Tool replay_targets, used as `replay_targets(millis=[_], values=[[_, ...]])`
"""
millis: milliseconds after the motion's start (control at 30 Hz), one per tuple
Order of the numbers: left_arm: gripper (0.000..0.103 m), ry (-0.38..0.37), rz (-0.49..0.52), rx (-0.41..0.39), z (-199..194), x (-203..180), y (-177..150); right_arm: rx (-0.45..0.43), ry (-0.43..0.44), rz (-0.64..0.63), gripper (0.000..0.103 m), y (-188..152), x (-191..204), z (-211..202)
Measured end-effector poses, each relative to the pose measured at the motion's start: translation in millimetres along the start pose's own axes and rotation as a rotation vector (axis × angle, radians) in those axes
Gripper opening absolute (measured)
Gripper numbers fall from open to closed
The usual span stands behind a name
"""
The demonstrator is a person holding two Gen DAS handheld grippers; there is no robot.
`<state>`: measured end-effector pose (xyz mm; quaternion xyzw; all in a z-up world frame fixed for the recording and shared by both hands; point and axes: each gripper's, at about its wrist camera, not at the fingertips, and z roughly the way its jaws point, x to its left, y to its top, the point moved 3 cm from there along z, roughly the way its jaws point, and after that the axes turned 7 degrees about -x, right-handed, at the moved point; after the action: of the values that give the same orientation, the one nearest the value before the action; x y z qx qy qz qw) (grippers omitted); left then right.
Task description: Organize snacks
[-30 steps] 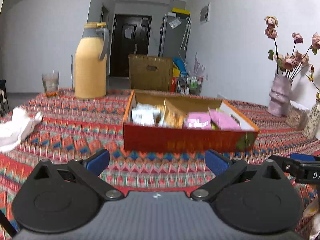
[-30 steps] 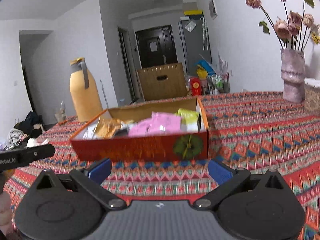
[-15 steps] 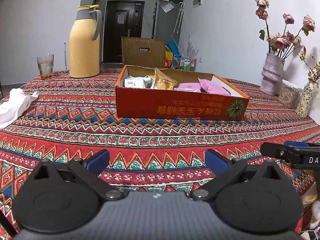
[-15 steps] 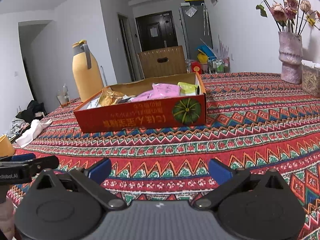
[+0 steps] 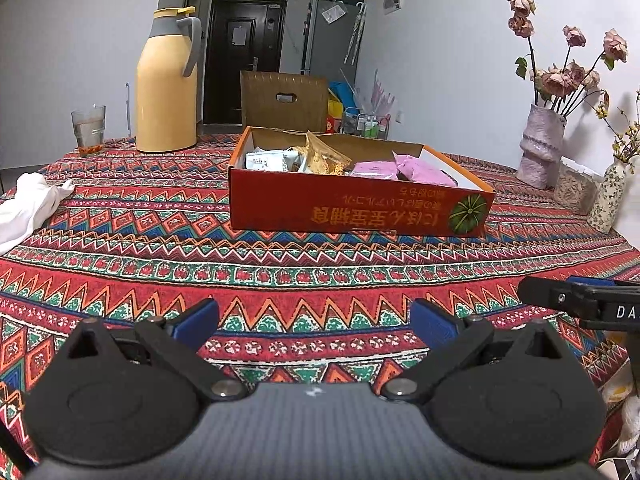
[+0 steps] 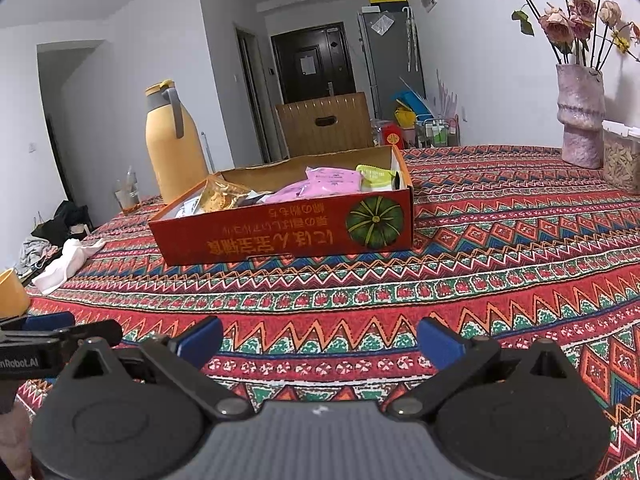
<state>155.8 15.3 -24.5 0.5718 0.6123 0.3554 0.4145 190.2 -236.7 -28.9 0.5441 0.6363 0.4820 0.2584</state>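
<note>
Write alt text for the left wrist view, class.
An open red box holding snack packets sits on a patterned tablecloth, beyond the open, empty left gripper. A yellow flask and a glass stand behind.

Matt printed cardboard box [image 5: 352,212] holds glossy plastic snack packets [image 5: 420,170] on woven cloth tablecloth [image 5: 280,272].

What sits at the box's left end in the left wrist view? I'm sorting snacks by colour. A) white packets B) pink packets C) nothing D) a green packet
A: white packets lie at the left end of the red box, an orange-brown bag beside them, pink packets further right.
</note>
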Motion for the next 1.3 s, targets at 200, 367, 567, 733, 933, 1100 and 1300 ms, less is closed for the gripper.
replay_targets(millis=[200,367,567,733,933,1100,1300], values=[[0.103,0.0,0.0,0.0,0.2,0.3,0.0,0.0,0.001,0.0,0.103,-0.1,-0.2,0.1],[0.103,0.0,0.008,0.003,0.7,-0.2,-0.6,0.0,0.001,0.0,0.103,-0.2,-0.3,0.2],[0.103,0.008,0.017,0.013,1.2,-0.8,-2.5,0.0,0.001,-0.001,0.103,0.5,-0.4,0.1],[0.103,0.004,0.019,0.021,1.6,-2.2,-3.0,0.001,0.0,-0.002,0.103,0.8,-0.5,0.2],[0.103,0.005,0.022,0.028,2.0,-2.3,-2.7,0.001,0.0,-0.002,0.103,0.9,-0.5,0.3],[0.103,0.003,0.021,0.028,2.0,-2.0,-2.7,0.001,0.0,-0.002,0.103,0.8,-0.3,0.4],[0.103,0.003,0.021,0.029,2.3,-2.0,-2.8,0.001,-0.001,-0.002,0.103,1.0,-0.2,0.3]])
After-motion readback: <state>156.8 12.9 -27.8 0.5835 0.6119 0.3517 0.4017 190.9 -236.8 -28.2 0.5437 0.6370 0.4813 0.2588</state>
